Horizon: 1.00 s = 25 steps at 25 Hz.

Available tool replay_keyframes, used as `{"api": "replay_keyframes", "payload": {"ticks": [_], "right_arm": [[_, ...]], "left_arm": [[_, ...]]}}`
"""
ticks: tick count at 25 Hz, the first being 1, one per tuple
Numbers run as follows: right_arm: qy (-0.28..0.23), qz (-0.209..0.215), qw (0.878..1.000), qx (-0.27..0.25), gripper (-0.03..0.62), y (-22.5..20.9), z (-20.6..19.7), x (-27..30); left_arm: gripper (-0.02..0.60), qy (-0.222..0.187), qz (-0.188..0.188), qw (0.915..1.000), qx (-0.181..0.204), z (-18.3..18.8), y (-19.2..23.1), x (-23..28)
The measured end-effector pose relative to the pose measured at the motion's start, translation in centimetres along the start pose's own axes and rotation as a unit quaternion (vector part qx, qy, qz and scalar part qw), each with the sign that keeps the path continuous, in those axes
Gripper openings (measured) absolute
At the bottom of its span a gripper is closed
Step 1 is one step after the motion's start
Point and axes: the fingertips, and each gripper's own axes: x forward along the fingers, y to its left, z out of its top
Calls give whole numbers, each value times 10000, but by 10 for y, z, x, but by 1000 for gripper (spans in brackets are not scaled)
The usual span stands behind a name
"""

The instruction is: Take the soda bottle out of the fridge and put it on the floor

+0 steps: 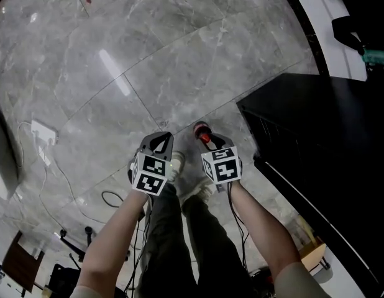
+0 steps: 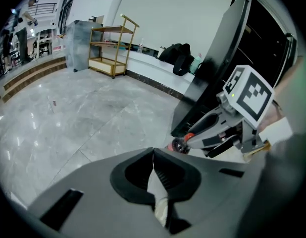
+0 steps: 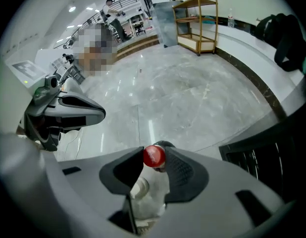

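The soda bottle (image 1: 202,131) has a red cap (image 3: 154,155) and a dark body, and it sits between the jaws of my right gripper (image 1: 207,140), which is shut on its neck end. From the left gripper view the bottle (image 2: 181,144) shows at the tip of the right gripper (image 2: 212,133), above the marble floor (image 1: 148,61). My left gripper (image 1: 160,143) hangs just left of it, jaws pressed together with nothing between them (image 2: 153,156). The black fridge (image 1: 322,129) stands to my right.
A white power strip (image 1: 43,131) and cables lie on the floor at the left. My shoes (image 1: 203,190) are below the grippers. A gold shelf cart (image 2: 111,48) and black bags (image 2: 177,58) stand by the far wall.
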Motion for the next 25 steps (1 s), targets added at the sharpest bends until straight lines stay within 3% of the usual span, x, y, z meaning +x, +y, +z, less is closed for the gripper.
{"api": "replay_keyframes", "payload": {"ticks": [12, 18, 22, 25], "right_arm": [[-45, -96, 9994, 320, 112, -45, -23, 88], [53, -63, 9987, 511, 114, -61, -41, 125], [43, -71, 9975, 699, 114, -73, -48, 133], [-49, -50, 9982, 591, 114, -75, -45, 134]], "left_arm": [[8, 77, 99, 9999, -60, -46, 19, 91], [8, 276, 94, 9996, 64, -66, 22, 119], [8, 434, 53, 9983, 372, -75, 17, 130], [8, 517, -7, 9977, 437, -78, 12, 136]]}}
